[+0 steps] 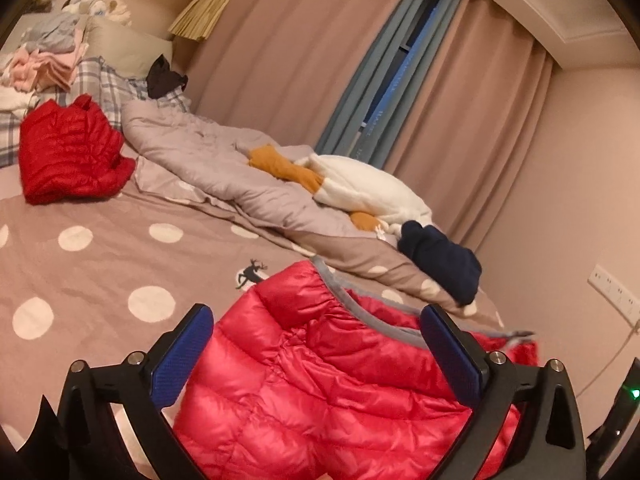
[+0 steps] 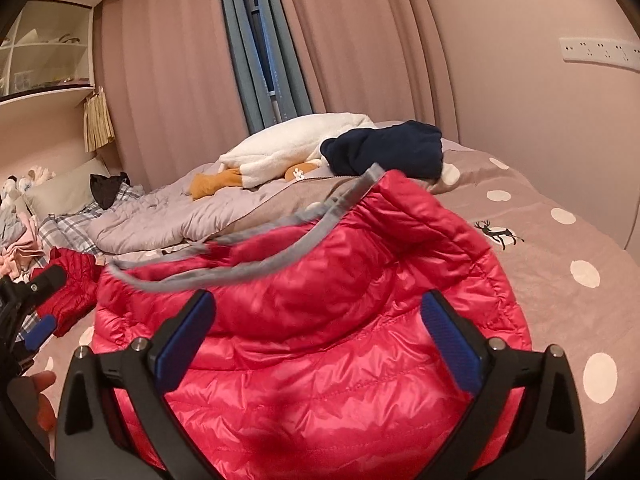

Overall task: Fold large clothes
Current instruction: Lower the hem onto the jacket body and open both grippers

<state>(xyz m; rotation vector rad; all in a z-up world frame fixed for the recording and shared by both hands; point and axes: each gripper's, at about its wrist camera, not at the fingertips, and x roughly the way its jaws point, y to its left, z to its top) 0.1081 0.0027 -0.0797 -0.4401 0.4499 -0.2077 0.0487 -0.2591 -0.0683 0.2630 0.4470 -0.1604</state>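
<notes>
1. At the far left, by the head of the bed (image 1: 100, 264), we see a stack of folded clothes (image 1: 48, 64) on a checked pillow (image 1: 108, 80); just in front of it a folded red jacket (image 1: 68, 152) lies on the dotted bedspread.
2. Our left gripper (image 1: 318, 354) is released, its blue pads spread wide; the pink puffer jacket (image 1: 320, 380) lies between them, but we cannot tell whether either pad touches it.
3. The pink puffer jacket rests on the near part of the bed, its grey-trimmed edge (image 1: 352, 300) turned toward the far side; the trim looks blurred in the right wrist view.
4. Our right gripper (image 2: 320, 344) is likewise released, its pads wide apart over the jacket's quilted surface (image 2: 320, 360); nothing is clamped between them.
5. Beyond the jacket a rumpled grey quilt (image 1: 208, 156) runs along the far edge of the bed; on it lie a white fleece garment (image 1: 368, 188) with mustard sleeves, and to its right a dark navy garment (image 1: 440, 260) near the foot corner.
6. Behind the bed hang pink curtains (image 1: 280, 48); a white socket strip (image 2: 596, 53) sits on the right wall.
</notes>
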